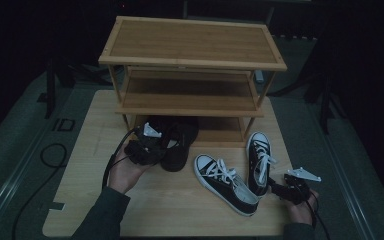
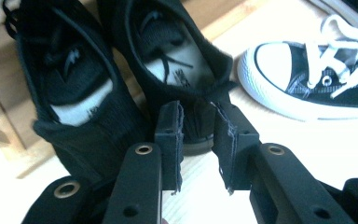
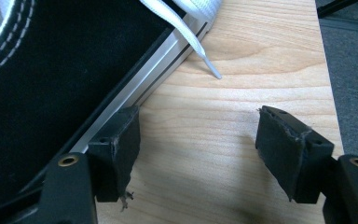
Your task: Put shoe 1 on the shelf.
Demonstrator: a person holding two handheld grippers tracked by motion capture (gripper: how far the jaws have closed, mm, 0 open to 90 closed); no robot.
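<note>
Two plain black slip-on shoes (image 2: pixel 121 79) sit at the far middle of the surface (image 1: pixel 180 210), toes under the bamboo rack's (image 1: pixel 192 45) lowest shelf, long axes running front to back. The left gripper (image 2: pixel 198 140), fingers narrowed but pinching nothing, lines up on one heel; next comes closing there. The right gripper (image 3: pixel 198 149) rests spread beside a black-and-white sneaker (image 1: pixel 258 162).

The wooden shoe rack (image 1: pixel 190 65) walls off the table (image 1: pixel 80 200) at 12 o'clock. Black shoes (image 1: pixel 177 142) plug its bottom-shelf mouth. Two black-and-white sneakers (image 1: pixel 225 182) crowd 4 o'clock. Bare tabletop lies open at 8 o'clock and along the near edge.
</note>
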